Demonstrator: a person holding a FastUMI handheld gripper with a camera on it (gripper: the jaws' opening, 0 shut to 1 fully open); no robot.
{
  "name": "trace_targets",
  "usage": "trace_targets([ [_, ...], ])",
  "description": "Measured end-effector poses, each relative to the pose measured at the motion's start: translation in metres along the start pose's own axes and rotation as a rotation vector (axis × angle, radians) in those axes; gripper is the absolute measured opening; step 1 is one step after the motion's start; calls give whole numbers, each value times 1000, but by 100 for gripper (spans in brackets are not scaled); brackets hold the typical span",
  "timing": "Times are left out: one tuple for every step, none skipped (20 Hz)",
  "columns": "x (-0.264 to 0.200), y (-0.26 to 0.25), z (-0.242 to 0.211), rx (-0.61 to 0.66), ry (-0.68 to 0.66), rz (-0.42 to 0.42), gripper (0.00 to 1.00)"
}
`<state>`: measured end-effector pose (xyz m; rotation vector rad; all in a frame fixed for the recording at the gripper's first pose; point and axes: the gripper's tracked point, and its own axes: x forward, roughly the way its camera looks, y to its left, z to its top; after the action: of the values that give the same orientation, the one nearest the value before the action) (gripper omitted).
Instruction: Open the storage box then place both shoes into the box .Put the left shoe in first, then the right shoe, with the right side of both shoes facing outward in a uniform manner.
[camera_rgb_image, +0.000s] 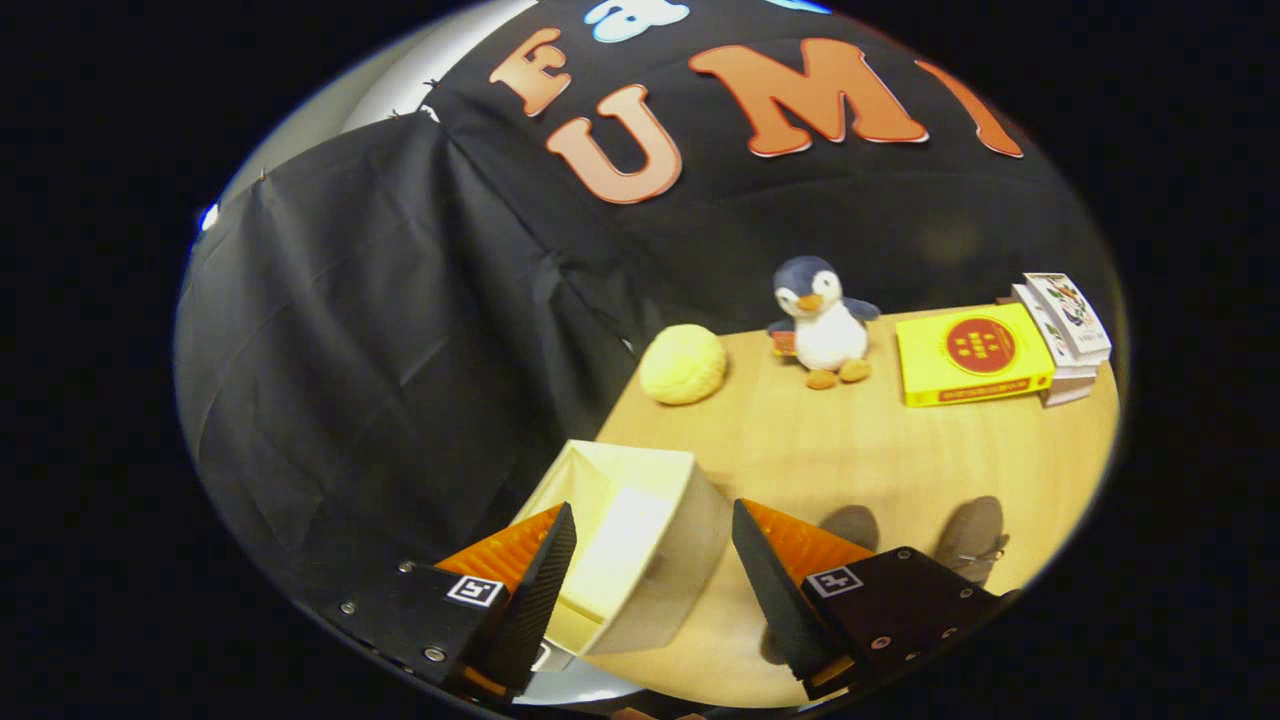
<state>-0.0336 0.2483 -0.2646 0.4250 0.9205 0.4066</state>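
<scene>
Two shoes (968, 540) lie on the worktop (800, 450) right of the claw (650, 590), whose fingers spread wide, released, around the box (640, 540), open with its inside hidden.

A pale wooden table (800, 450) carries everything. At its far edge sit a yellow round cushion (683, 364), a plush penguin (822, 322), a yellow book (972, 354) and a stack of books (1066, 330) just beside it. Nearer, a cream box (640, 540) stands between the gripper (650, 570) fingers, which are spread apart, with two grey shoes (968, 538) to its right.
</scene>
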Motion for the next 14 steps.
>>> trace_targets([
  [0,-20,-12,3,18,-38,94],
  [5,-35,-25,10,44,-65,94],
  [6,-48,-39,20,66,-87,94],
  [5,-63,-54,26,87,-111,95],
  [4,-77,-66,32,106,-134,94],
  [5,-87,-82,37,124,-150,94],
  [8,-97,-94,42,146,-166,94],
  [10,-105,-104,39,165,-177,94],
  [15,-115,-113,29,178,-191,93],
  [20,-124,-119,16,180,-206,91],
  [26,-131,-124,5,184,-220,91],
  [31,-138,-131,-4,196,-233,88],
  [37,-144,-136,-15,204,-244,87],
  [44,-151,-143,-25,219,-254,85],
])
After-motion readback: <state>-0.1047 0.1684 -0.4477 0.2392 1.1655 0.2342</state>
